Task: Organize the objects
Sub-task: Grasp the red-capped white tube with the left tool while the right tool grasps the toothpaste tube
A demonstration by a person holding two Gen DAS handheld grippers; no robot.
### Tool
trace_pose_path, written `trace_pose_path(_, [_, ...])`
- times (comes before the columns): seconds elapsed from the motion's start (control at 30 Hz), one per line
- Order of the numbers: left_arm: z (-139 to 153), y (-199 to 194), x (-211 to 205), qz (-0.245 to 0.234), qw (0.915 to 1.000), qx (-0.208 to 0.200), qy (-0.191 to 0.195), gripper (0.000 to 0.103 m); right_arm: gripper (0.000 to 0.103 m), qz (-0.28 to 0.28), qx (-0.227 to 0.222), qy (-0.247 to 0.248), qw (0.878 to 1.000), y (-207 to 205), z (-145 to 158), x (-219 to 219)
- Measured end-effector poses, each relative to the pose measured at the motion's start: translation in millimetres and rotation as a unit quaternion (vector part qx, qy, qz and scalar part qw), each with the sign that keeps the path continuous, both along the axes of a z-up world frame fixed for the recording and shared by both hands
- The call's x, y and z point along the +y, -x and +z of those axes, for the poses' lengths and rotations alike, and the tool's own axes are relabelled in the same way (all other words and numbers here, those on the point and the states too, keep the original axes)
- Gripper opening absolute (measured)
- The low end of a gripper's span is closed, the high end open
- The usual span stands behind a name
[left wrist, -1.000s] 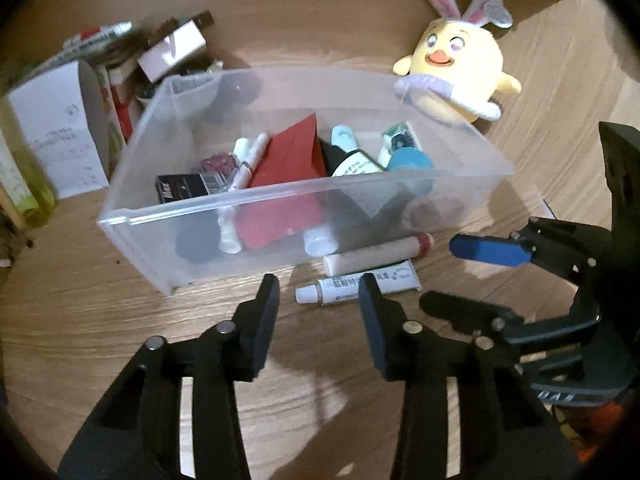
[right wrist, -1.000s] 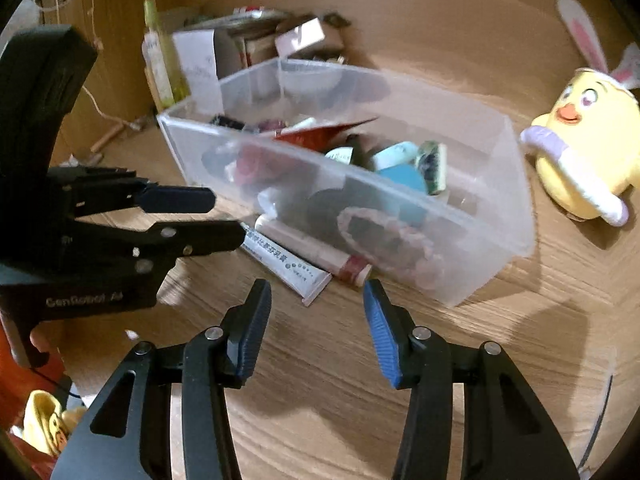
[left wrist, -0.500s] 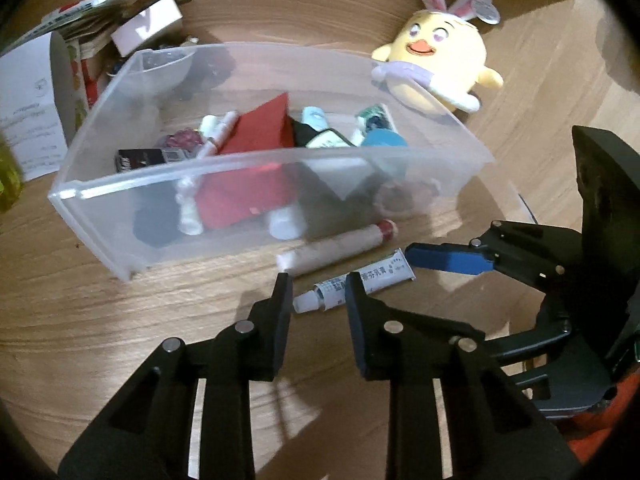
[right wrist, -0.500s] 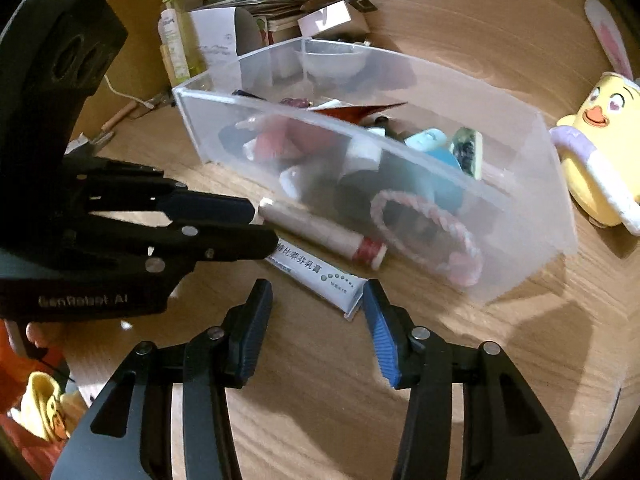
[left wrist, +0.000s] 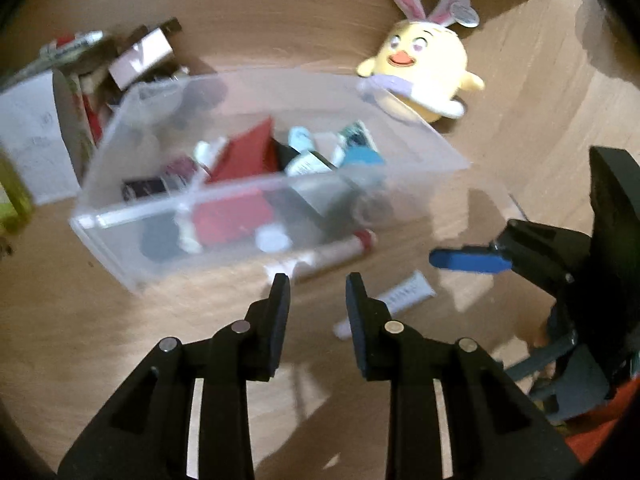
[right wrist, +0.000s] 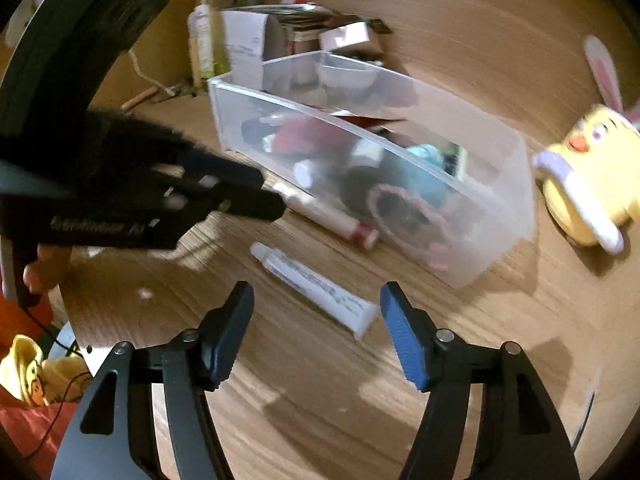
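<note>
On the smooth wooden table [right wrist: 320,380], a soft white tube [right wrist: 316,286] lies beside your clear plastic box [right wrist: 400,160]. Both your left gripper [left wrist: 316,288] and right gripper [right wrist: 316,312] have wide, empty jaws.

Dim warm light, motion blur, fisheye

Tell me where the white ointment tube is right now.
In the right wrist view the white ointment tube lies flat on the wooden table, just ahead of the open right gripper, beside the clear bin.
</note>
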State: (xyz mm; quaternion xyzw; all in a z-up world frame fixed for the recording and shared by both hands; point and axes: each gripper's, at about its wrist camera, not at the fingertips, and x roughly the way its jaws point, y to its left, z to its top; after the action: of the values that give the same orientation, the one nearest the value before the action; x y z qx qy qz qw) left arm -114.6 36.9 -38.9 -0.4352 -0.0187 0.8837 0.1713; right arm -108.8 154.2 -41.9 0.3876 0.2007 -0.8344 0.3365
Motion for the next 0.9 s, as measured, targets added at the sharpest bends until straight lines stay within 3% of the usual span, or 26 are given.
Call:
trace_pose_path(0.17, [-1, 20, 5, -0.014, 0.9995, -0.013, 0.025, 0.029, 0.055, 0.008, 0.006, -0.007, 1.000, 8, -2, -14])
trace_pose_path(0.27, [-6, 25, 16, -0.028, 0.9978, -0.008, 0.060, 0.029, 0.039, 0.013, -0.010, -0.004, 1.000, 11, -4, -17])
trace_pose_path(0.43, [-14, 36, 22, -0.058, 0.9962, -0.035, 0.054, 0.031, 0.016, 0.005, -0.019, -0.014, 1.000, 9, -6, -7])
trace_pose_path(0.73, [-22, 34, 22, -0.066, 0.9957, -0.045, 0.047, 0.035, 0.016, -0.037, -0.027, -0.001, 0.999, -7, -8, 39])
trace_pose_path(0.9, [-21, 20, 22, -0.055, 0.9965, -0.033, 0.055, 0.025, 0.016, -0.073, -0.033, 0.011, 0.997, -4, -10, 61])
